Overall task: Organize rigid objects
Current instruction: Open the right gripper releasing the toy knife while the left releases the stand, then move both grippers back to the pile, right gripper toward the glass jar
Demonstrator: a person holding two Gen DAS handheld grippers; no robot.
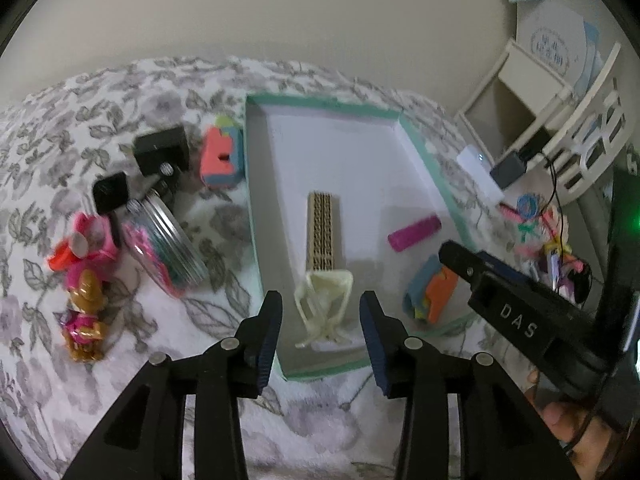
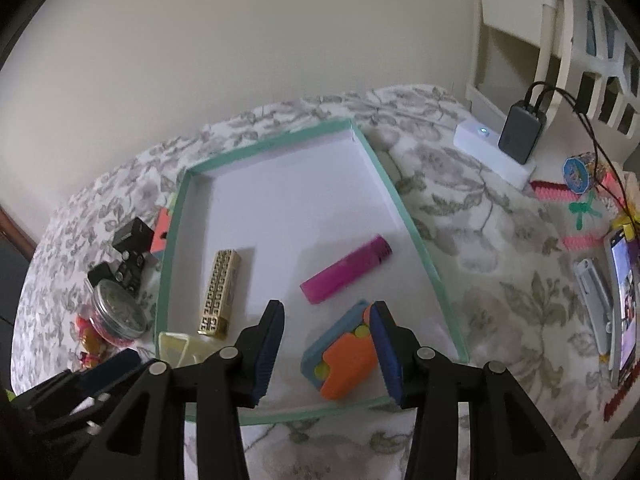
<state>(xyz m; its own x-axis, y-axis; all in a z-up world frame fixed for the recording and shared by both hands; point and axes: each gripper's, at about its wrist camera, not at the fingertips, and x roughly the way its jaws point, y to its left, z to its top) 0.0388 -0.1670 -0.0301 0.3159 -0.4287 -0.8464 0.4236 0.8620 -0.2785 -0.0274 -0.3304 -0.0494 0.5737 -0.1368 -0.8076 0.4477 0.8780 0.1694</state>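
Note:
A shallow teal-rimmed tray (image 1: 424, 156) (image 2: 416, 236) with a white floor lies on the floral blanket. In it are a gold patterned bar (image 1: 320, 236) (image 2: 220, 292), a pink lighter (image 1: 414, 233) (image 2: 346, 270), an orange and blue toy (image 1: 432, 292) (image 2: 344, 354) and a pale yellow wire-frame piece (image 1: 324, 306) (image 2: 174, 346). My left gripper (image 1: 320, 336) is open and empty, just above the yellow piece at the tray's near edge. My right gripper (image 2: 326, 344) is open and empty over the orange toy; it also shows in the left wrist view (image 1: 452, 254).
Left of the tray lie a pink and blue block toy (image 1: 222, 156), black boxes (image 1: 160, 148), a metal-lidded jar (image 1: 168, 244) (image 2: 116, 314) and a pink doll figure (image 1: 86, 280). Right of it are a white box with a power bank (image 2: 516, 140), cables, small toys and a phone (image 2: 624, 300).

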